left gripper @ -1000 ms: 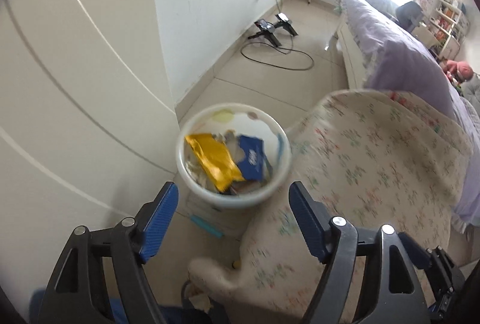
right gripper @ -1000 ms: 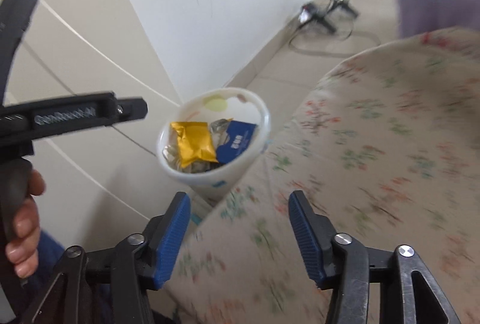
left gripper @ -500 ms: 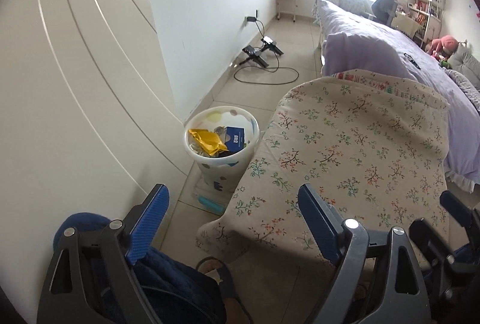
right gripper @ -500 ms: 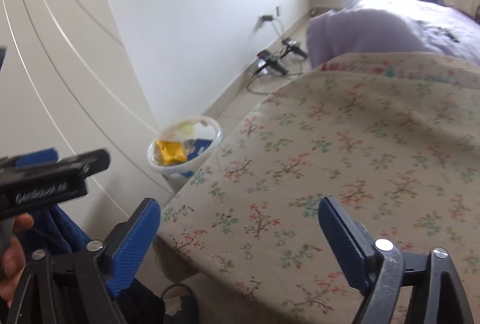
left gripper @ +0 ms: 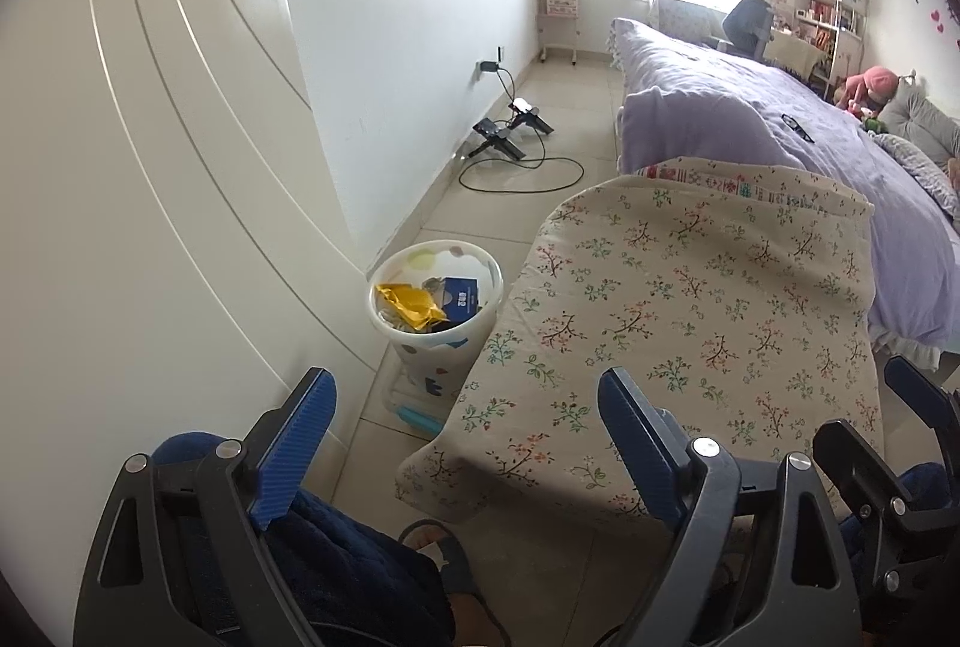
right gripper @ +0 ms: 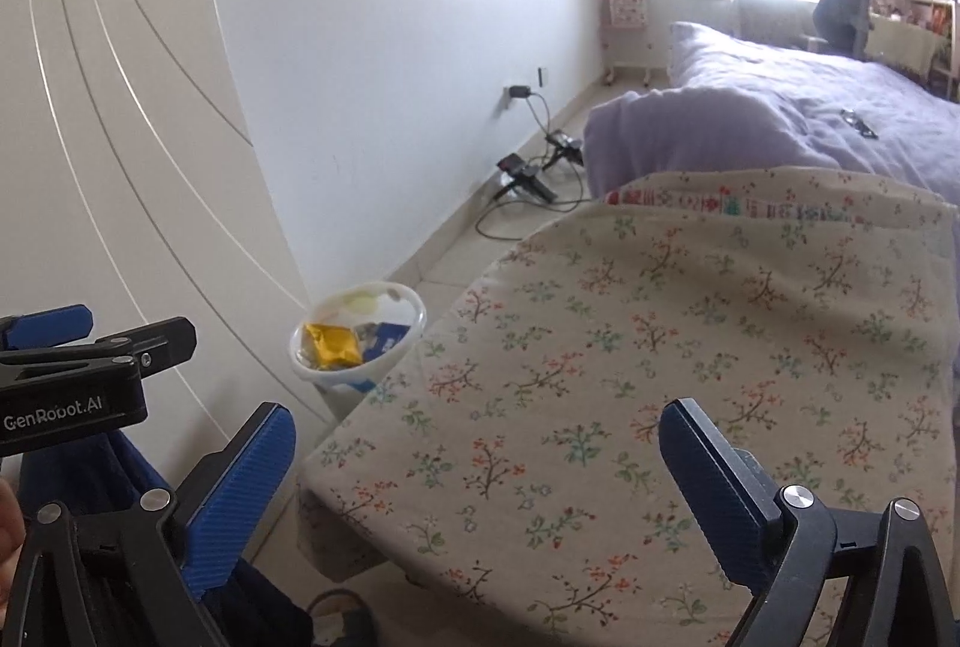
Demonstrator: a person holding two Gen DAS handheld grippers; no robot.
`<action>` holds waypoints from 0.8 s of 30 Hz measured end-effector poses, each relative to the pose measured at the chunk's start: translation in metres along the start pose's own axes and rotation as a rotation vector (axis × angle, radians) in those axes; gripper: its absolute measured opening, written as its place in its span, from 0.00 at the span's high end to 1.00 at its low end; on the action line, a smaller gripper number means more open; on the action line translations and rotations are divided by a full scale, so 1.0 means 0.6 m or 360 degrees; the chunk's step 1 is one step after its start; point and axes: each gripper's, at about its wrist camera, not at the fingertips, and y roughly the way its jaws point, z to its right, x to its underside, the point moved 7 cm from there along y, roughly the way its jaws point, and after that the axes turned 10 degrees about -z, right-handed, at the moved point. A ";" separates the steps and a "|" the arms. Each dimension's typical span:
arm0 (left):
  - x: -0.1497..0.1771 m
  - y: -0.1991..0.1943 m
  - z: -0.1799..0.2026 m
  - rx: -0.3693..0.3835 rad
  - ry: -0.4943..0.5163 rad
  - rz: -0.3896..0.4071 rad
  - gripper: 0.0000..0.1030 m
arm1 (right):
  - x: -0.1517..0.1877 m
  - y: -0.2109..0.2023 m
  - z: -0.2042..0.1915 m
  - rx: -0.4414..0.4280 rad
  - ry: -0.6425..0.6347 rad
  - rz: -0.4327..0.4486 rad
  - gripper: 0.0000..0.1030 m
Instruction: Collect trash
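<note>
- Beside the white wardrobe [left gripper: 150, 203], on the tiled floor [left gripper: 480, 215]: white trash bin [left gripper: 414, 347] with pale spots, standing upright in the narrow gap between the wardrobe front and the near left corner of the floral-covered table [left gripper: 690, 323]; the bin's rim sits just beside the cloth edge.
- Bin contents: yellow wrapper [left gripper: 411, 305] on the left, blue packet [left gripper: 459, 294] to its right, smaller scraps around them that cannot be identified.
- Left gripper [left gripper: 465, 443]: blue pads spread wide, nothing between them; held above the table's near corner, well back from the bin.
- Right gripper [right gripper: 480, 467]: blue pads likewise wide apart and empty; held over the floral cloth.
- Open room: bare floor runs along the wall past the bin to a black cable [left gripper: 522, 167] and two small black devices [left gripper: 510, 131]; the purple bed [left gripper: 780, 137] butts against the table's far edge.
- Change from a second ago: the bin then filled the centre of both views, close ahead of the pads; both grippers have since drawn up and away, and the bin now appears small and low.
- Left view only: bin's outer wall and base, a teal object [left gripper: 420, 416] on the floor at its foot, a sandalled foot [left gripper: 456, 563], and the right gripper's fingers at the right edge.
- Right view only: the left gripper [right gripper: 72, 383] from the side, body lettered "GenRobot.AI".
</note>
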 end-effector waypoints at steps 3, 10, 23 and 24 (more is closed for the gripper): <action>0.002 0.005 0.000 -0.0012 0.0008 -0.0019 0.12 | 0.001 0.003 -0.003 -0.0014 -0.0002 0.0003 0.03; 0.000 0.006 0.004 -0.0019 0.0012 -0.0018 0.12 | 0.002 0.010 0.004 -0.0024 0.0010 0.0011 0.03; 0.002 0.003 0.017 -0.0004 0.0025 -0.0012 0.11 | 0.003 0.005 0.018 -0.0028 0.0063 0.0035 0.03; 0.002 0.003 0.019 -0.0001 0.0029 -0.0014 0.12 | 0.003 0.004 0.019 -0.0031 0.0065 0.0035 0.03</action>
